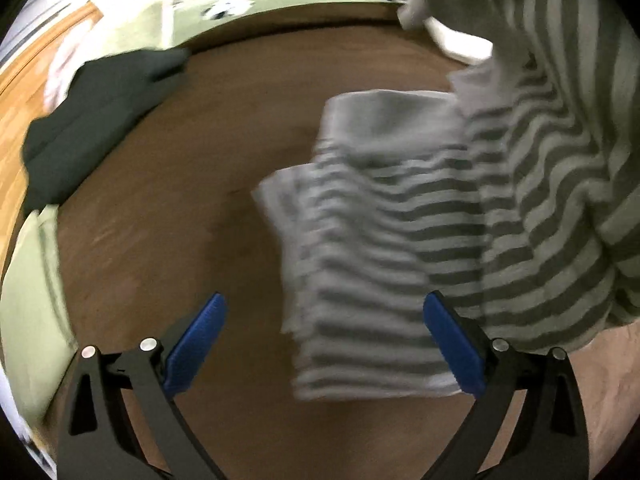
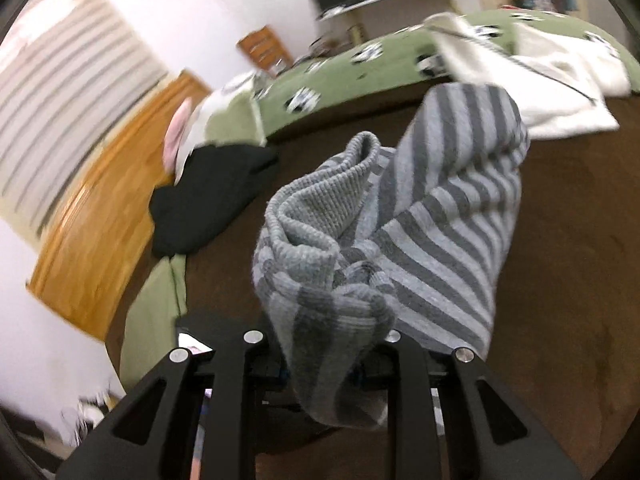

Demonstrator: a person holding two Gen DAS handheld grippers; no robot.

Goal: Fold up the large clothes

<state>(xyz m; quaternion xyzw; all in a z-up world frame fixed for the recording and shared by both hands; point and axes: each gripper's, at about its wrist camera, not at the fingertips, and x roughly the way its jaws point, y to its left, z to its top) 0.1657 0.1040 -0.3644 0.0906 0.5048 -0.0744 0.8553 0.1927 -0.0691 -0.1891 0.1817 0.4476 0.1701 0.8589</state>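
The grey striped sweater (image 2: 420, 216) hangs bunched above a brown blanket (image 2: 560, 280), its ribbed hem folded over itself and one end gathered into the right gripper (image 2: 332, 376), whose jaws are pressed together on the knit (the blue pads are almost wholly buried in the fabric). In the left wrist view the same sweater (image 1: 400, 240) spreads across the right half of the frame, part of it lying in blurred layers on the brown blanket (image 1: 180, 220) and part rising up and out of view at the right. The left gripper (image 1: 324, 344) is spread wide, its blue pads (image 1: 196, 344) well apart and holding nothing, with the near edge of the sweater showing between them.

A dark folded garment (image 1: 92, 116) lies at the blanket's far left edge. Beyond it runs a green bedsheet (image 2: 340, 76) with a black-and-white print, and a white cloth (image 2: 560, 92) sits at the blanket's far right. A wooden headboard (image 2: 108, 224) stands to the left.
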